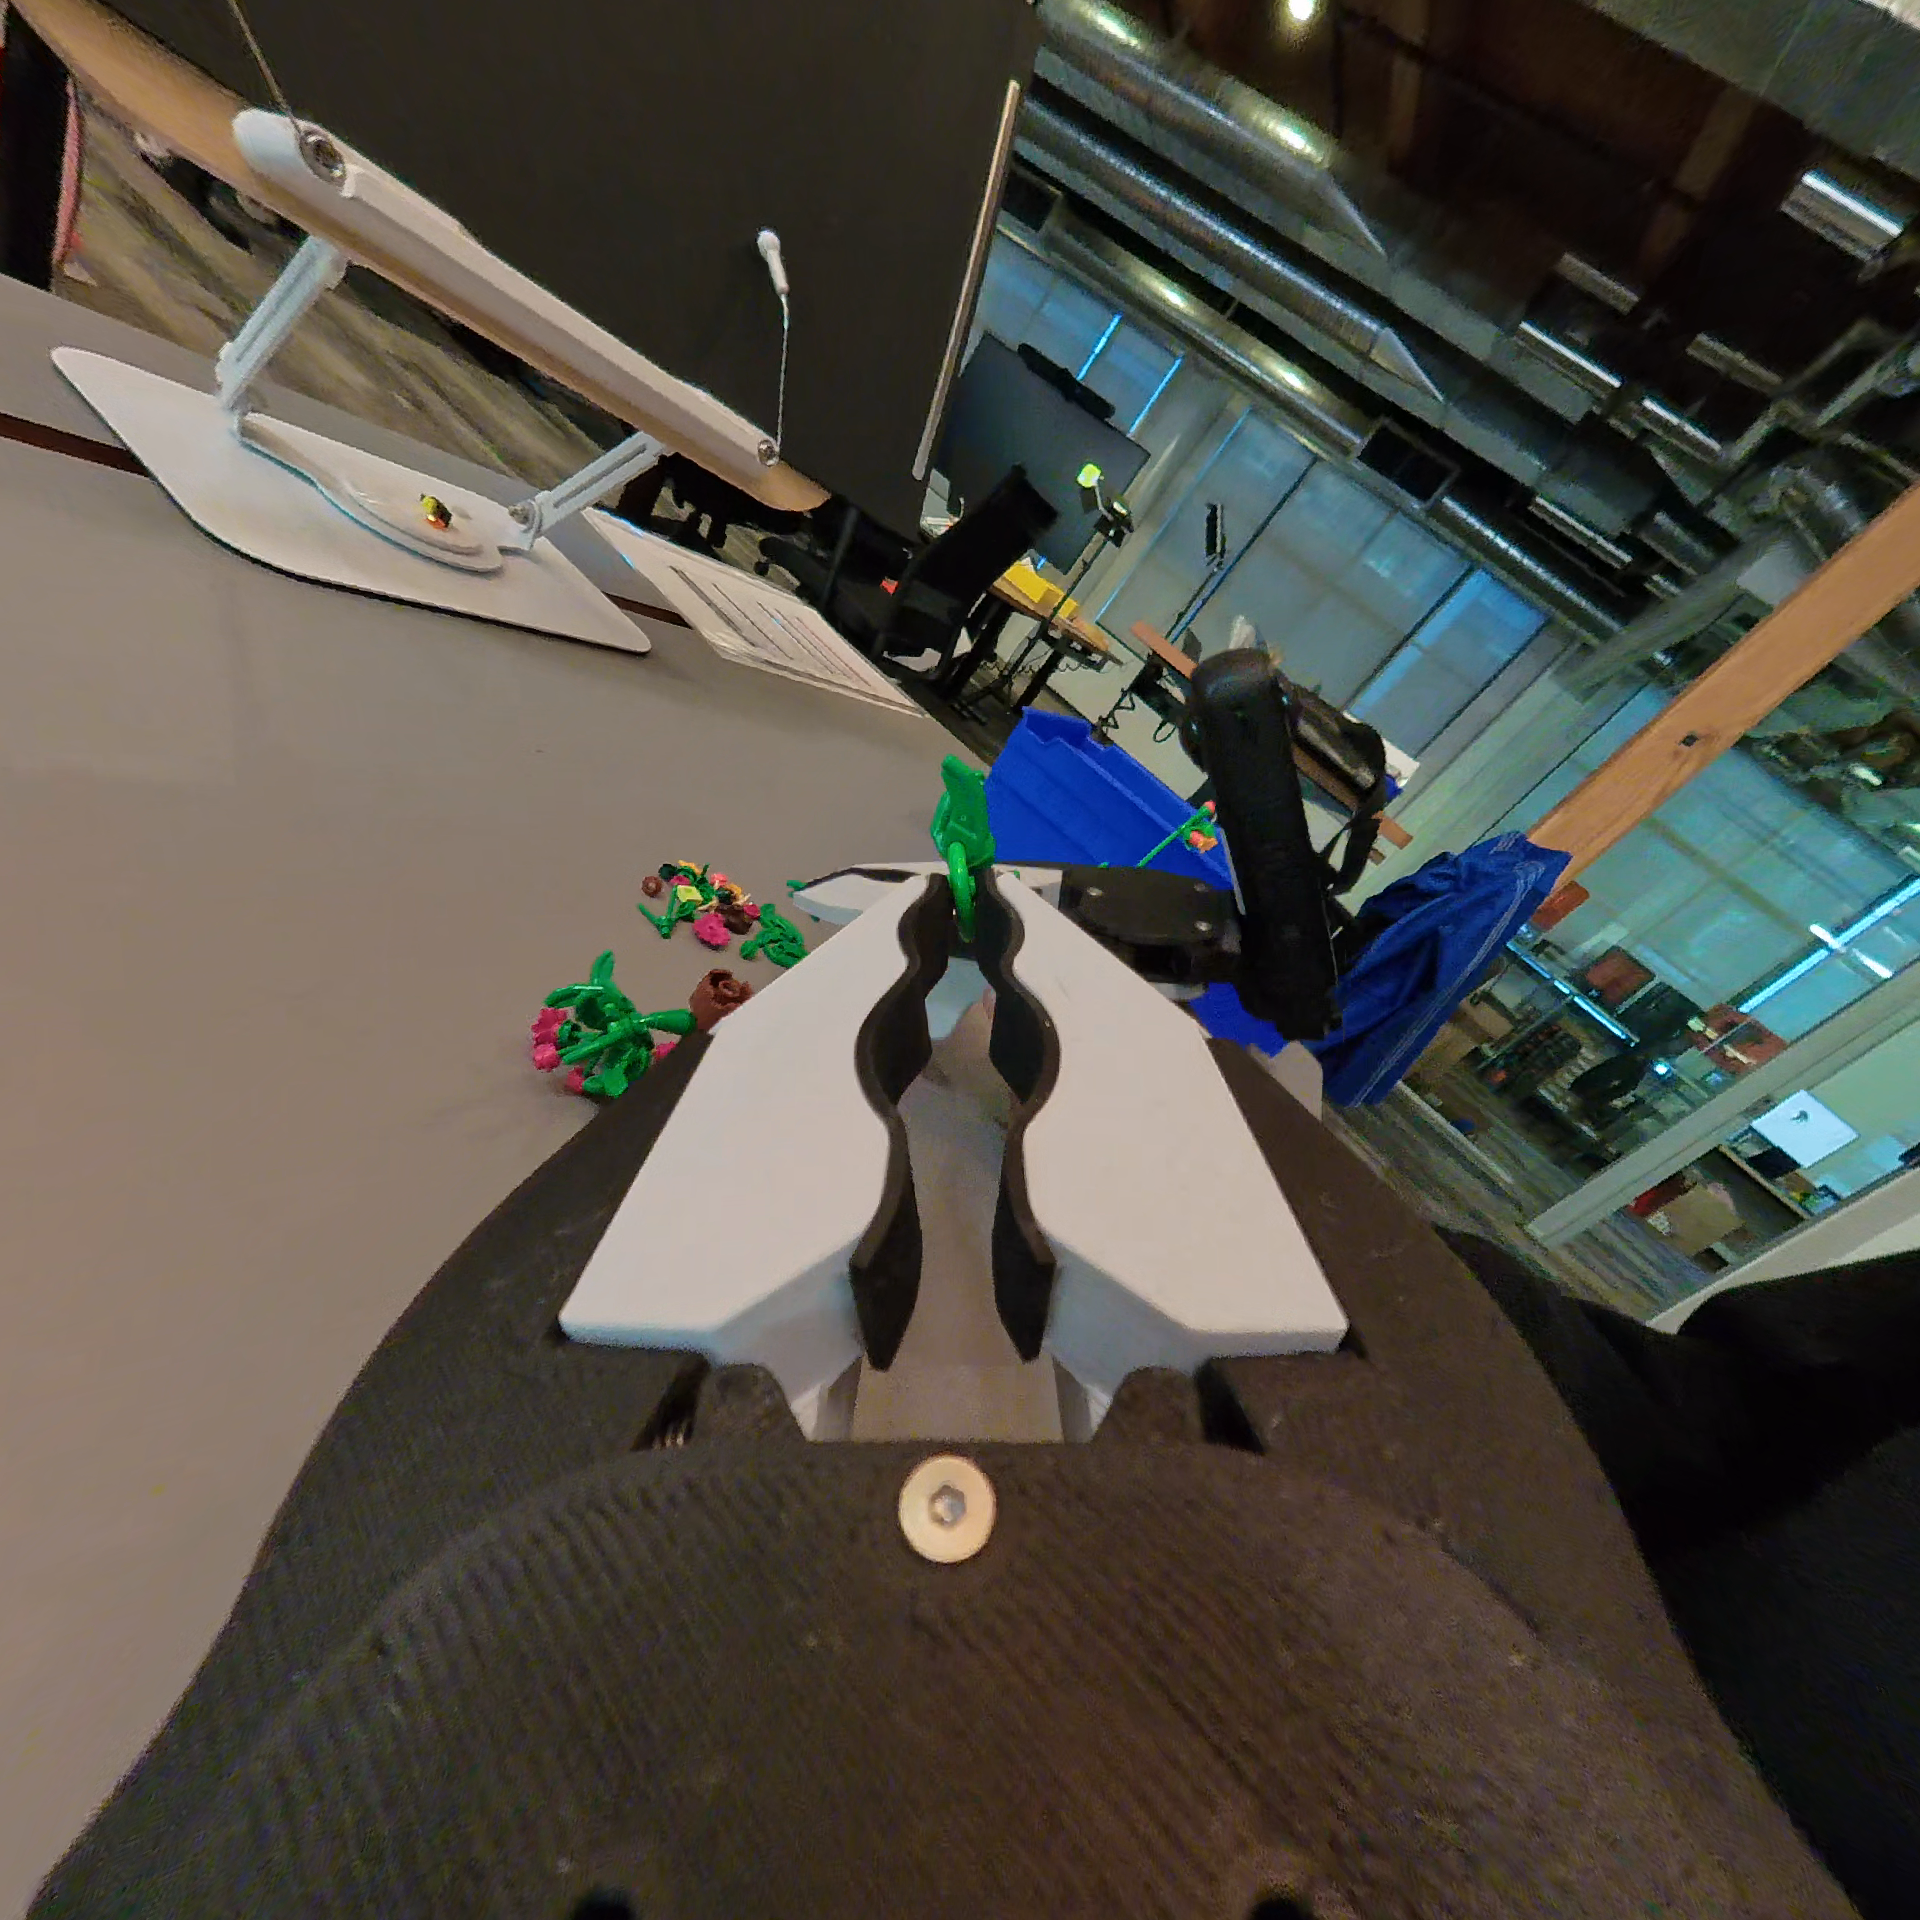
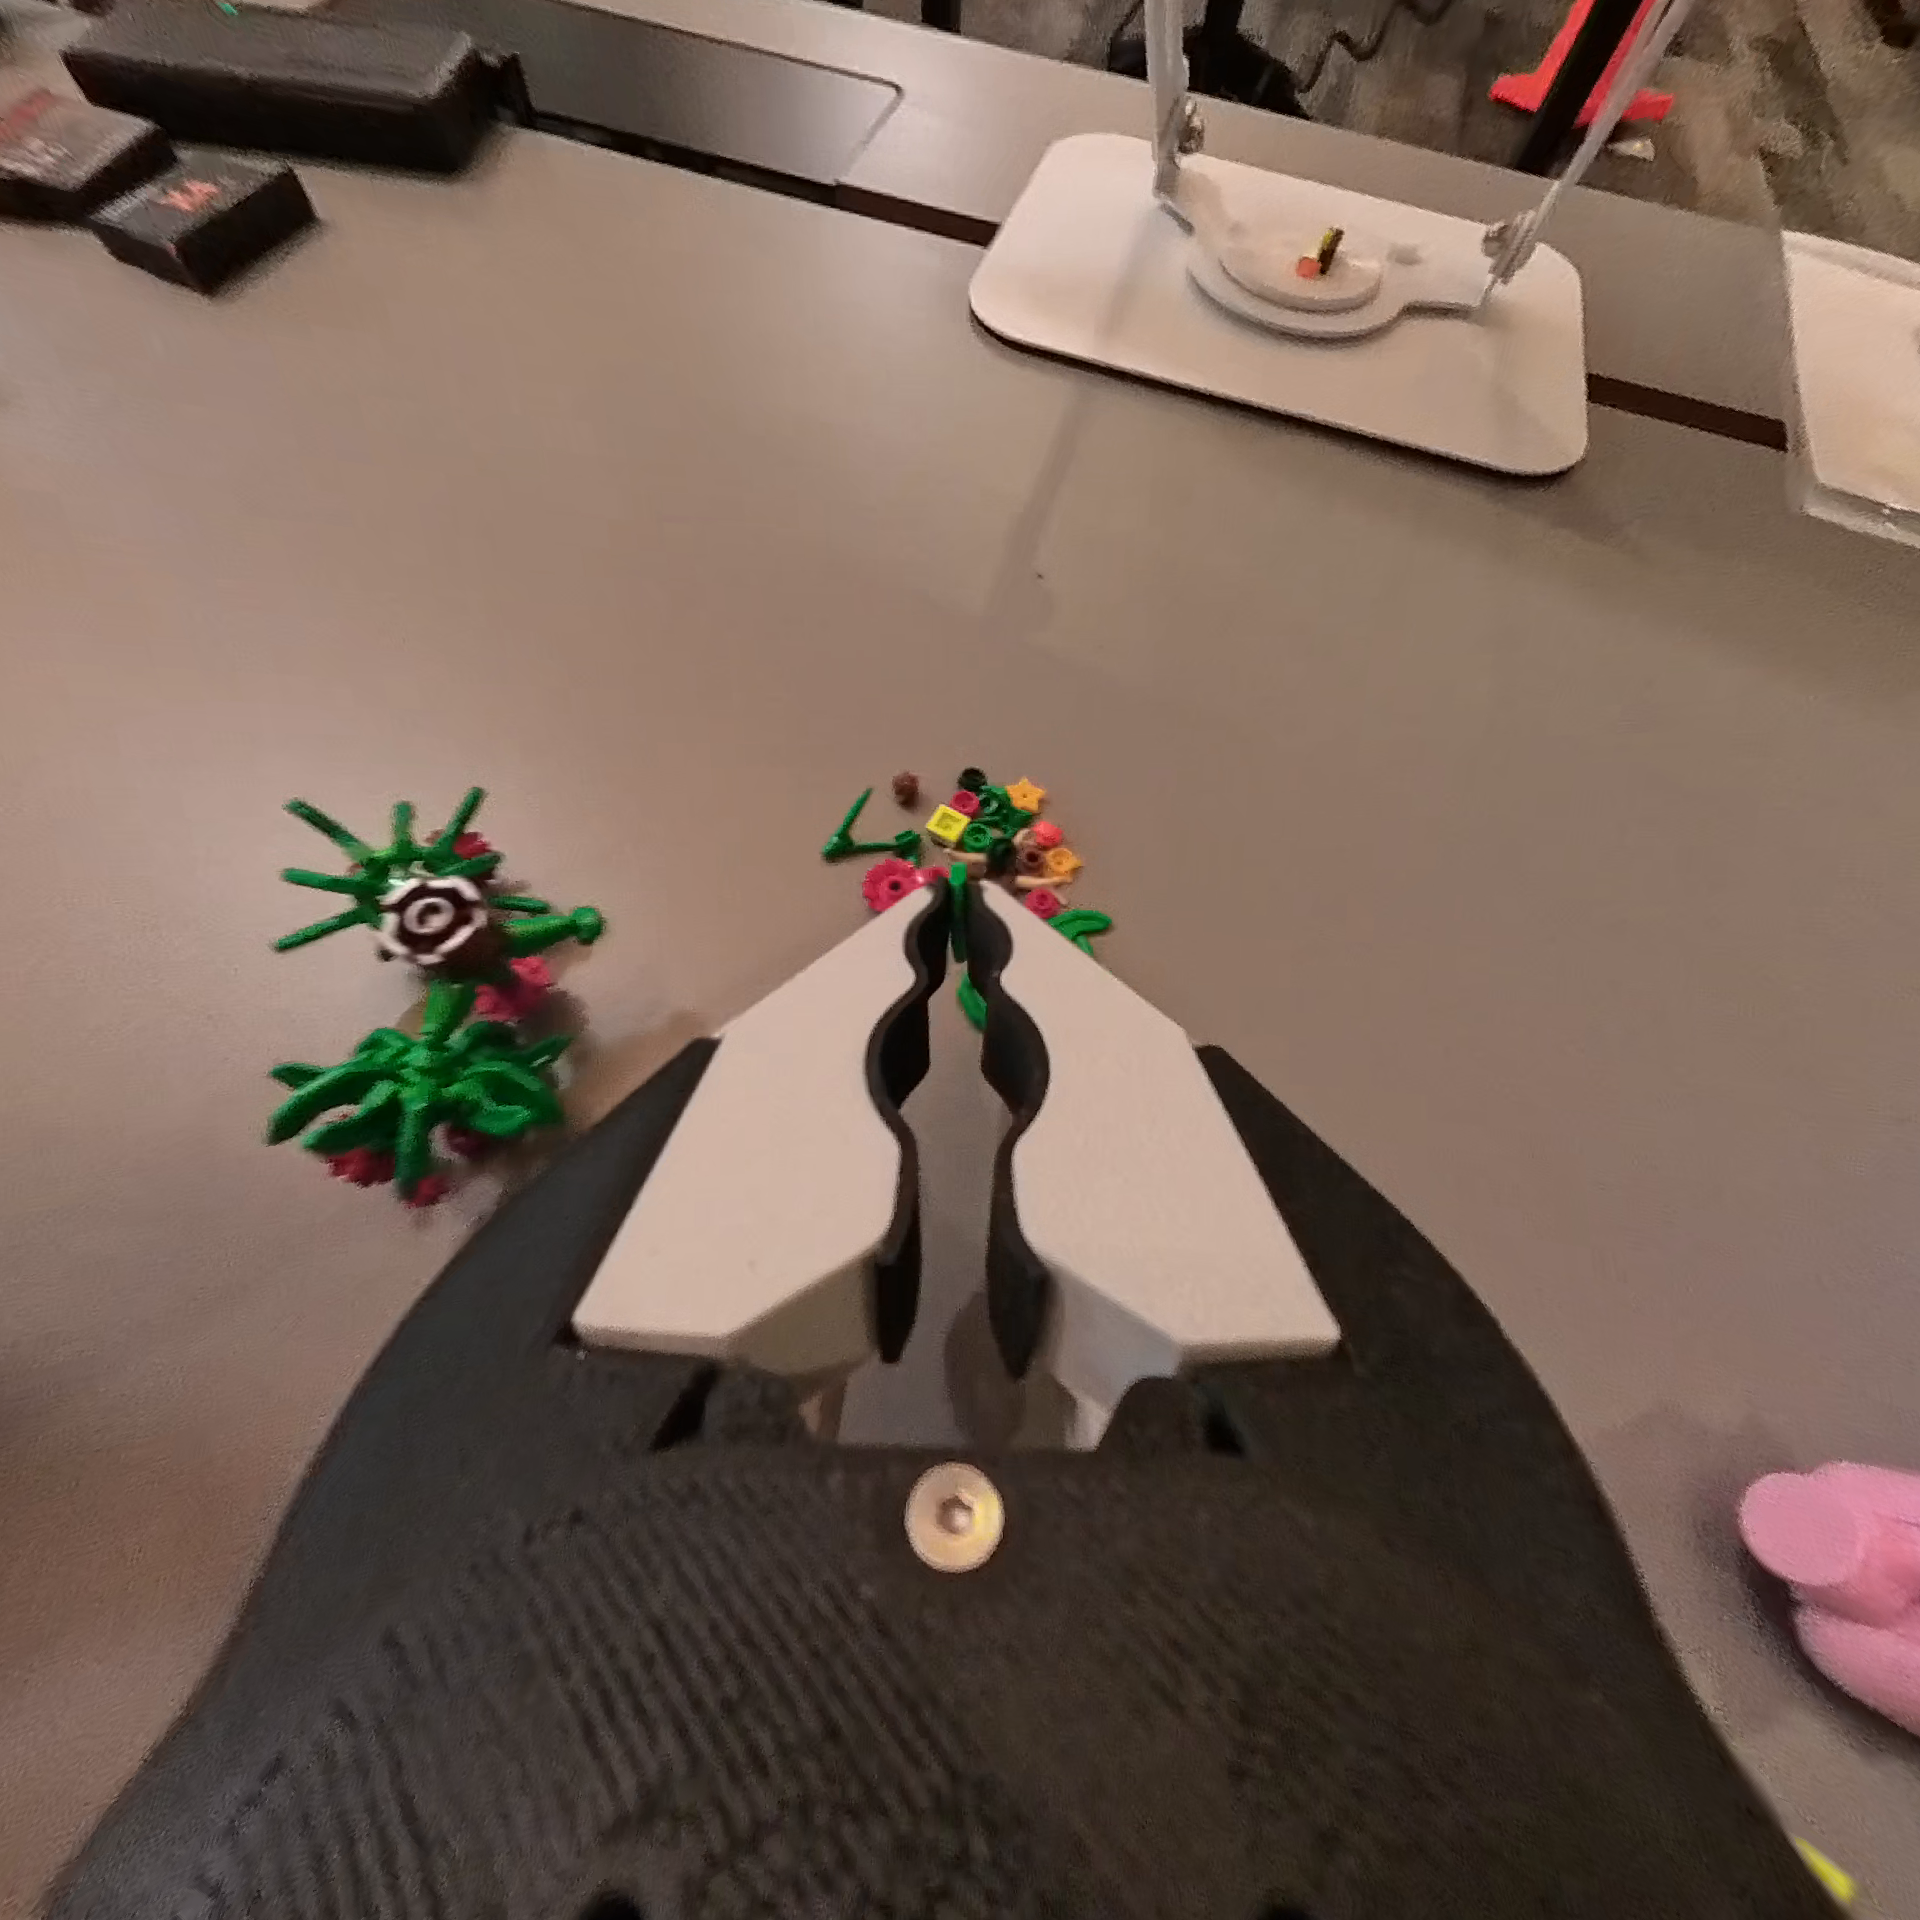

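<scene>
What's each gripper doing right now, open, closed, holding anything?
Left gripper: shut on a green plant piece.
Right gripper: shut on a green stem piece, above the pile of small flower pieces.

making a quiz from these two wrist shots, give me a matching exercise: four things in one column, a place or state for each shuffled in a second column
Things
1. left gripper
2. pile of small loose plastic flower pieces
3. pink soft object
4. white flat stand base with round disc

Places or states
A. far side of the grey table, holding a tiny coloured piece on its disc
B. just beyond the right gripper tips
C. at the right edge of the right wrist view, cut off by the frame
D. shut on a green plastic stem piece

Pairs: 1-D, 2-B, 3-C, 4-A
</scene>
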{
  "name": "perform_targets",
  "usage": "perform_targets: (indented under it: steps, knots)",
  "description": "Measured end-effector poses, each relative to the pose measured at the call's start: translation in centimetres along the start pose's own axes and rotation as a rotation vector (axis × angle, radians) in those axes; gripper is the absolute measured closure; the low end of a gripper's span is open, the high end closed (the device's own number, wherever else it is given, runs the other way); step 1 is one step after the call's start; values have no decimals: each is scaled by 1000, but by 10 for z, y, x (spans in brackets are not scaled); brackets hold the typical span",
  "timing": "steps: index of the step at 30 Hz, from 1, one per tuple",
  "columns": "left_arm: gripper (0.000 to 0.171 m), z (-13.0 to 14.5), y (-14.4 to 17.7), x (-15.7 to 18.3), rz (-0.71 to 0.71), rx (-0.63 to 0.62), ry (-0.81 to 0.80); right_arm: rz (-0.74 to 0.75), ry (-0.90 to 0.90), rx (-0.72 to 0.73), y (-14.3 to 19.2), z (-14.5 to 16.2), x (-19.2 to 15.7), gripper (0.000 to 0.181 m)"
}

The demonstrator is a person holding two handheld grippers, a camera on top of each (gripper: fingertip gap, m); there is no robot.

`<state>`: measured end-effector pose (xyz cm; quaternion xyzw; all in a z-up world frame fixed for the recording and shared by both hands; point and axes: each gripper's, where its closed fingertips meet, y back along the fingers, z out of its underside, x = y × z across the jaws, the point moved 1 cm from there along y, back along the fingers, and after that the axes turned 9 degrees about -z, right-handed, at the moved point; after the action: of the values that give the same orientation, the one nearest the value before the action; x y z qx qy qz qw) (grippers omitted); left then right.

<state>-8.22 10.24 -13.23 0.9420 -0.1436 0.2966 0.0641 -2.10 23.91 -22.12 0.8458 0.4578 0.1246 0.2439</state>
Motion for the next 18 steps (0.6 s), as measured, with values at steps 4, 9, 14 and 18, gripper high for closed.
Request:
perform_targets:
  steps: [4, 9, 14, 18]
  knots:
    - [170, 5, 1, -2, 23, -4, 51, -1, -1, -70, -13, 10, 7, 181]
    - [170, 15, -4, -1, 48, -34, 113, -10, 0, -98, -16, 13, 12, 179]
    - [170, 24, -16, -11, 27, -58, 139, -59, -6, -49, -5, 11, 8, 155]
    - [171, 25, -24, -17, 4, -50, 119, -248, 18, 202, 28, -27, -28, 149]
